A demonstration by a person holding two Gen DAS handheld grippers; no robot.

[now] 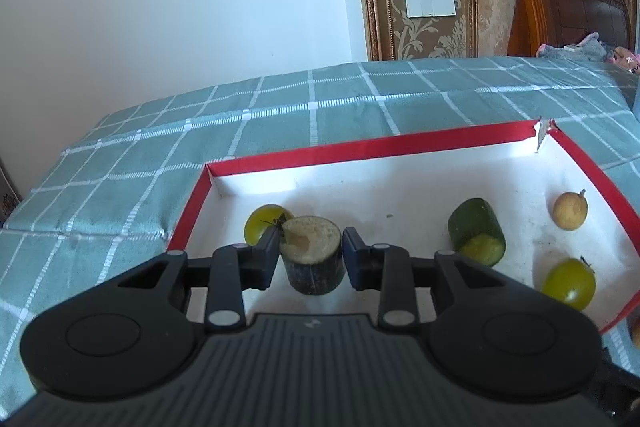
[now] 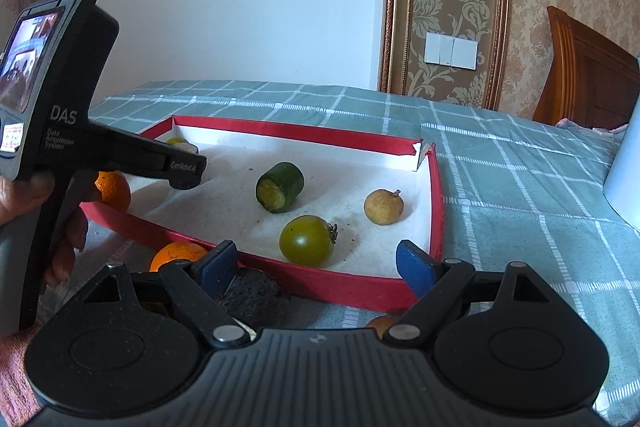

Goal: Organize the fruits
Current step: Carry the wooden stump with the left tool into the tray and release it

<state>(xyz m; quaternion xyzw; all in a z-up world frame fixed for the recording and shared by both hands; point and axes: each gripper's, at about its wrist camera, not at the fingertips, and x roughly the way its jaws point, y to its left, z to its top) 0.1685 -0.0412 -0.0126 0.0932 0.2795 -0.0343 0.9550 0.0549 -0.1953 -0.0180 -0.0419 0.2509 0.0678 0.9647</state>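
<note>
Red-rimmed shallow box (image 1: 360, 147), white inside, lies on a green checked cloth (image 1: 280, 107).

Contents, left wrist view: an upright cucumber stub (image 1: 314, 259), cut face up, at the near left of the box floor. A green tomato (image 1: 262, 227) sits just behind it at 10 o'clock, partly hidden by the left finger. A second cucumber piece (image 1: 476, 231) lies on its side at 3 o'clock of the stub, well apart. A small tan round fruit (image 1: 570, 211) rests near the right wall, and a second green tomato (image 1: 570, 283) lies at its 6 o'clock.

Left gripper (image 1: 310, 255): jaws clenched around the upright stub, left pad against its side; at the right pad contact cannot be confirmed from this angle.

Right gripper (image 2: 316, 263): jaws released and wide, nothing between them, hovering at the near rim of the box.

Right wrist view only: two oranges outside the box, one (image 2: 114, 189) at its left wall and one (image 2: 176, 255) at the near rim beside the left finger; a dark block (image 2: 256, 297) on the cloth below the gripper; a person's hand (image 2: 60, 227) on the left gripper's handle. The upright stub is largely hidden here behind the left gripper's finger
</note>
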